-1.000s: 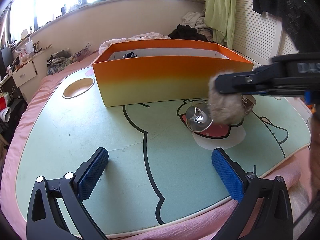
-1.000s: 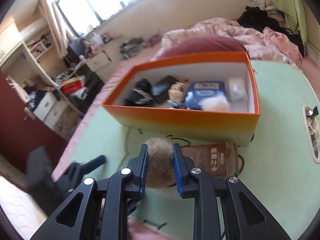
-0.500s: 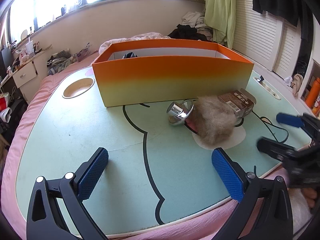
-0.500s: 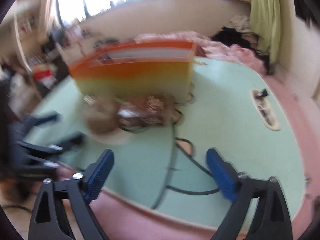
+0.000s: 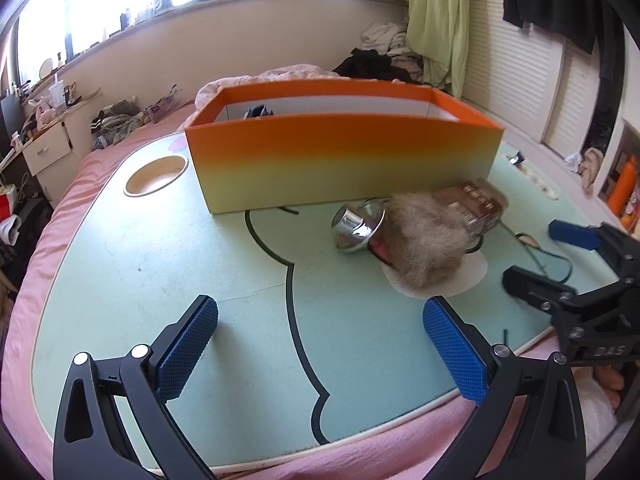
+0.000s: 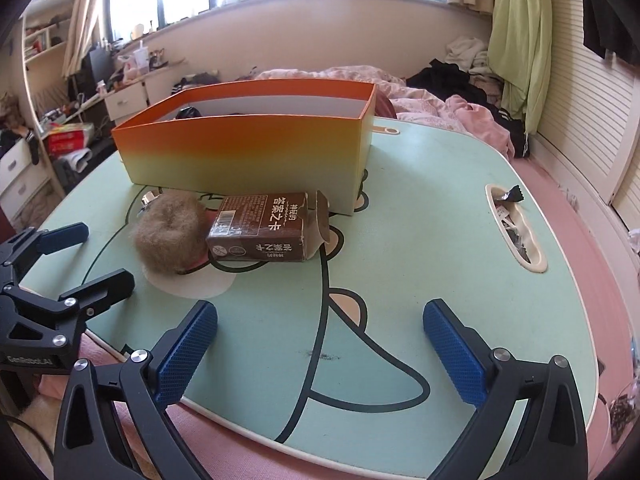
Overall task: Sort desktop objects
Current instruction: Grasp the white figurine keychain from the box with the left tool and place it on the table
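A: One big table (image 5: 140, 280) fills both views, pale green with a black cartoon outline and a pink cloth under its rim. What stands on it?

B: Largest is the orange box (image 5: 344, 156), open at the top, at twelve o'clock in the left wrist view and about eleven o'clock in the right wrist view (image 6: 248, 148). Some dark things show inside; I cannot tell what they are.

A: And outside the box?

B: A brown carton (image 6: 260, 228) lies on its side just in front of the box, one end flap torn open. A fluffy tan ball (image 6: 168, 236) touches the carton's end, at ten o'clock in the right view and two o'clock in the left (image 5: 428, 244). Against the ball's other side lies a shiny metal cup (image 5: 356, 228), tipped over.

A: The grippers?

B: The left gripper (image 5: 320, 344) has its blue pads spread wide with only bare table between them; its jaws are closing slightly. The right gripper (image 6: 320, 344) is spread just as wide, jaws opening, also with nothing between them. Each shows in the other's view: the right at three o'clock (image 5: 560, 256), the left at nine o'clock (image 6: 72, 256).

A: Smaller things?

B: A round cup hole (image 5: 156, 176) at ten o'clock in the left view, and a long slot (image 6: 516, 228) at three o'clock in the right view holding small scraps.
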Motion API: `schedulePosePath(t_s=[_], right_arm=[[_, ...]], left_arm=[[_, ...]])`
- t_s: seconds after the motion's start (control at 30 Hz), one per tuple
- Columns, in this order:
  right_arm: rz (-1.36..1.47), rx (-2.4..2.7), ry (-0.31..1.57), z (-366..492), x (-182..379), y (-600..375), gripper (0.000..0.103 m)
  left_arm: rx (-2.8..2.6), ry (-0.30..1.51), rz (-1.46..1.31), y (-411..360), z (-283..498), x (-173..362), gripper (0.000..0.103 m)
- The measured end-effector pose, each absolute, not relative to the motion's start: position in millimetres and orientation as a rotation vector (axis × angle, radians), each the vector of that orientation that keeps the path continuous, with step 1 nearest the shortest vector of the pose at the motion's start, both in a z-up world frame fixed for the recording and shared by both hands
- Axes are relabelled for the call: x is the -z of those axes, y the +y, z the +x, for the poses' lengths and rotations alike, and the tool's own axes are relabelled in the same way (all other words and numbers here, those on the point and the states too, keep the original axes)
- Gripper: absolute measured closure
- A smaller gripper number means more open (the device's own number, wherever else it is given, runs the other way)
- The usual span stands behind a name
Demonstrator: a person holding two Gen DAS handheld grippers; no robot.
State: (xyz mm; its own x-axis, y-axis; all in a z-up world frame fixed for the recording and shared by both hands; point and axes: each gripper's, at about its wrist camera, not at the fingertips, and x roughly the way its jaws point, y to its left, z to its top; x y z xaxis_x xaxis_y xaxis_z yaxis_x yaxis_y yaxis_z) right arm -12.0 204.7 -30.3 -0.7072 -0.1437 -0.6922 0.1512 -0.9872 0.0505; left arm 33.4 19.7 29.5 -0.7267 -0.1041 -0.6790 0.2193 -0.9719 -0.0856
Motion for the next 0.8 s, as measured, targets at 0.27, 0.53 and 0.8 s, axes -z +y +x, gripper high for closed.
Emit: schedulePosePath(t_s=[0.27, 0.53, 0.8], right_arm=[[1.119, 2.767, 0.013, -13, 30, 204, 0.0], [1.119, 2.767, 0.012, -13, 31, 205, 0.0], [1.118, 2.771, 0.01, -13, 26, 197, 0.0]], left_arm=[[2.885, 0.322, 0.976, -2, 25, -113, 0.051], [2.739, 0.4, 1.453, -13, -110, -100, 0.053], [2.51, 0.163, 1.546, 0, -163, -70, 0.054]])
